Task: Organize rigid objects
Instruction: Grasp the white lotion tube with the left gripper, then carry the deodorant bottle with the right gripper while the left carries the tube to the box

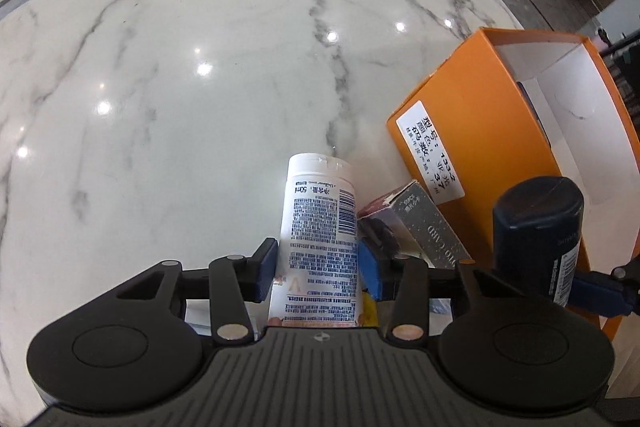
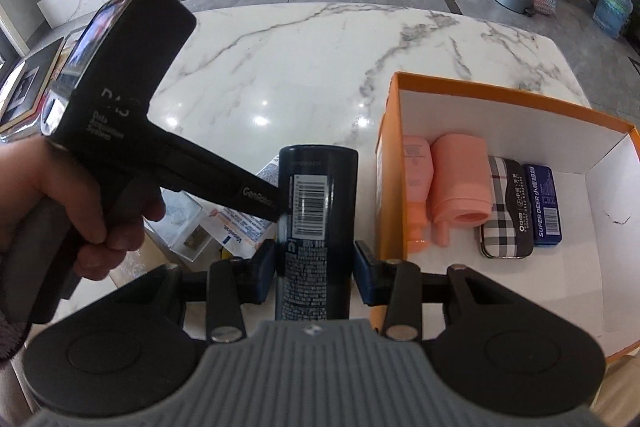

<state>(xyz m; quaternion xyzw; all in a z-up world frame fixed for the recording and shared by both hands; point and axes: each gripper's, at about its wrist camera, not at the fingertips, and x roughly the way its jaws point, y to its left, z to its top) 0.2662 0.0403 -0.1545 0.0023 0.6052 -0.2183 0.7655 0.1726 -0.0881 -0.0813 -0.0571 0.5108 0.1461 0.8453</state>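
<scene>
Nearest the lens, the left gripper [image 1: 316,267] has its blue pads on either side of the white tube [image 1: 318,227], seemingly clamped on its printed body, with a small silver carton [image 1: 430,227] just beside it. The right gripper [image 2: 314,267] grips the dark blue bottle [image 2: 316,211] (held upright, clear of the marble table [image 2: 280,67]). The orange box [image 2: 520,107] sits to the right with two peach bottles [image 2: 418,183], a plaid case [image 2: 506,207] and a blue tin [image 2: 544,203] lined up inside. My judgement: carry the bottle over the near wall, lay it in the bare floor beside that row, and release low so nothing rolls
</scene>
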